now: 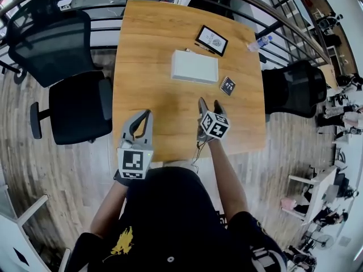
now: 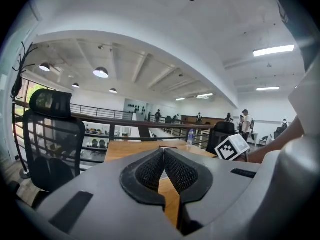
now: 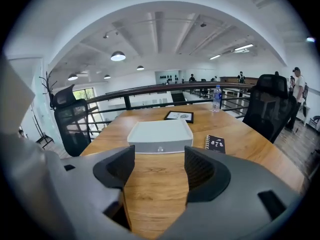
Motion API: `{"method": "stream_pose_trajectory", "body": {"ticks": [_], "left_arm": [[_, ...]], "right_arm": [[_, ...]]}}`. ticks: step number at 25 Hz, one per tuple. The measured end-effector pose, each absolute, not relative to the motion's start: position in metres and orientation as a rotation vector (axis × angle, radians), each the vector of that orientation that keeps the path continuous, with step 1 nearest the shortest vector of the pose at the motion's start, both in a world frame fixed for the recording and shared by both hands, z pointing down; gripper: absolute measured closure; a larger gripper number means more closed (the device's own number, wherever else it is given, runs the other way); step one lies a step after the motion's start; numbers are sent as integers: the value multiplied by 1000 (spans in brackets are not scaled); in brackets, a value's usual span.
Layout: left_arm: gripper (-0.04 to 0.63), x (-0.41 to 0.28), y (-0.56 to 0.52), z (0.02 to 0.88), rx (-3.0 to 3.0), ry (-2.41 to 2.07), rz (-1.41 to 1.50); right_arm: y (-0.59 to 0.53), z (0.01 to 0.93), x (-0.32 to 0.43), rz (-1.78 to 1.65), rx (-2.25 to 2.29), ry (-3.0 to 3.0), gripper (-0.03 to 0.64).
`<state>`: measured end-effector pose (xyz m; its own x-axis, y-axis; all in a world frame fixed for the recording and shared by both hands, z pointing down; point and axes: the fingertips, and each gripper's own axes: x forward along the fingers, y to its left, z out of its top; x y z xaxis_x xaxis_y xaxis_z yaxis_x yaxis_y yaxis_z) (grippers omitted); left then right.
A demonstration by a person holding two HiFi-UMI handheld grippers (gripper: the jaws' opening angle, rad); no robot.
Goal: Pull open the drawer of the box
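Observation:
A flat white box lies in the middle of the wooden table. In the right gripper view the box faces me, its drawer front closed with a small knob at the centre. My right gripper hovers over the table short of the box, its jaws open and empty; from its own camera the right gripper frames the knob. My left gripper sits near the table's front left edge, shut on nothing; its pads touch at the tips.
A black framed picture lies behind the box and a small black notebook to its right. A water bottle stands at the far right corner. Black office chairs flank the table, with a railing behind.

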<state>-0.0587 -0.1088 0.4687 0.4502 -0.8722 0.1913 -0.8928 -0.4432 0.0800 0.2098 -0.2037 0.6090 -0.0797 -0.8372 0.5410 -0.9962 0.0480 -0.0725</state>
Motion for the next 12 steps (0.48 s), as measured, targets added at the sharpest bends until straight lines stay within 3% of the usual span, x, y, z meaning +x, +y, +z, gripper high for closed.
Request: {"method": "stream_pose_trajectory", "body": {"ticks": [12], "left_arm": [[577, -41, -129, 483, 2462, -1576, 211]], "right_arm": [[-283, 688, 207, 622, 1744, -1906, 335]]}}
